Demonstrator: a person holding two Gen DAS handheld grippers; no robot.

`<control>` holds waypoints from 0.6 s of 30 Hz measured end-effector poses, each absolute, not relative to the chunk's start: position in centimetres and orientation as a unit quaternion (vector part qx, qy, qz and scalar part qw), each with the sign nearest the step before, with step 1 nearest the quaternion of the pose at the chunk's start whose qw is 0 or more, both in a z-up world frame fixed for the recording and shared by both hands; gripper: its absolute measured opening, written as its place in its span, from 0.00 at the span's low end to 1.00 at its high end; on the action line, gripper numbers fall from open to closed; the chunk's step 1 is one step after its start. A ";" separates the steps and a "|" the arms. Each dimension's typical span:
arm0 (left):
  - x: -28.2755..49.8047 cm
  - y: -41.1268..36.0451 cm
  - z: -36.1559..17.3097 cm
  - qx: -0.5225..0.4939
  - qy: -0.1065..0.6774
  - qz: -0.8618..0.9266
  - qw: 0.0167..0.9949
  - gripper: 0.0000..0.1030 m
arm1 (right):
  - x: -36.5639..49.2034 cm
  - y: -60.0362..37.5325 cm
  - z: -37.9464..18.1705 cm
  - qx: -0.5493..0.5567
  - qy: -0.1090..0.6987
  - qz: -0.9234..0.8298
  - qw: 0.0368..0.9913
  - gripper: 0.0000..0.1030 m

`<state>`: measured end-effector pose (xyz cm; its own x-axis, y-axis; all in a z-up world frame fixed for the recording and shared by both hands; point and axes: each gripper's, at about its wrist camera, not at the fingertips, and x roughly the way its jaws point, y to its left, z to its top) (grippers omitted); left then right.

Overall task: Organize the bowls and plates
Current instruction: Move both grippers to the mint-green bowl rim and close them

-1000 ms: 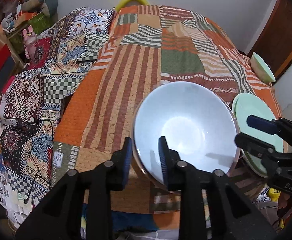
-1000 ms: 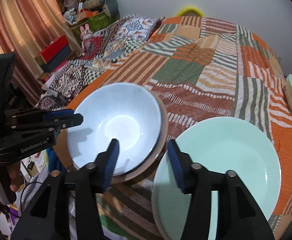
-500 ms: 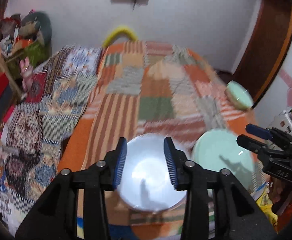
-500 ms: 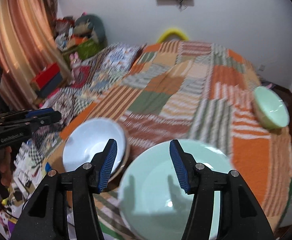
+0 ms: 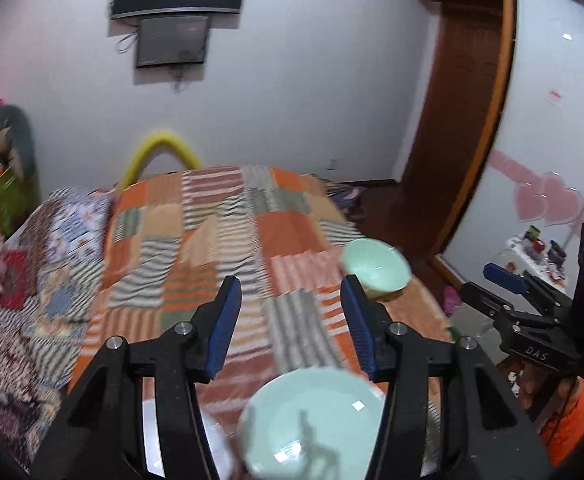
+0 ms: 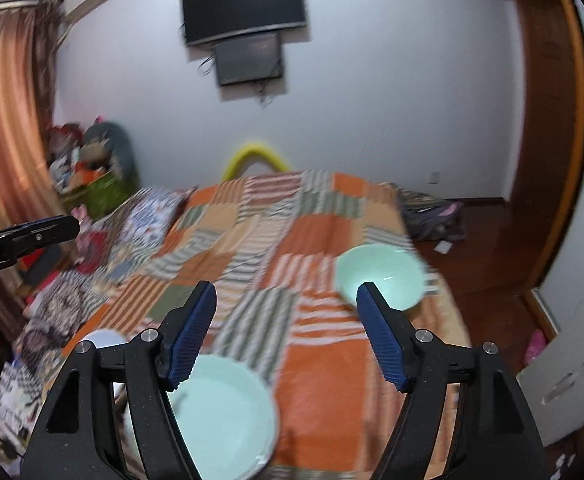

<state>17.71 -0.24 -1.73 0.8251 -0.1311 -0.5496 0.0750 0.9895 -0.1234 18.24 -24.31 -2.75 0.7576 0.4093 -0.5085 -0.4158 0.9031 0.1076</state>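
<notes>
Both tools hang above the near edge of the bed (image 6: 323, 392), the left gripper (image 5: 290, 322) and the right gripper (image 6: 288, 332) each spreading with nothing between the jaws. A mint plate (image 6: 228, 412) lies at that near edge with a white bowl (image 6: 102, 338) just beside it. The mint bowl (image 6: 379, 278) sits alone by the right edge, apparently still to be gathered; the quilt between is bare.

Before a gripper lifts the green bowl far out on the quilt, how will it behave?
The green bowl looks rigid and glossy, so probably slippery and breakable. It sits near the edge of the soft quilt, so a push may tip it or slide it off.
</notes>
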 end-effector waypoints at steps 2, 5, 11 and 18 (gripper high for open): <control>19.3 -2.0 -1.4 -0.046 0.290 -0.068 0.953 0.50 | 19.0 -26.2 -2.3 0.005 0.266 0.208 0.941 0.68; 21.9 -4.3 -1.6 -0.044 0.294 -0.085 0.951 0.51 | 20.0 -28.4 -1.9 0.016 0.262 0.191 0.946 0.68; 27.7 -7.3 -4.0 -0.066 0.334 -0.130 0.931 0.51 | 22.8 -30.5 -2.7 0.024 0.270 0.169 0.948 0.68; 35.0 -9.2 -10.0 -0.064 0.386 -0.130 0.911 0.50 | 27.3 -31.8 -6.4 0.062 0.315 0.158 0.934 0.67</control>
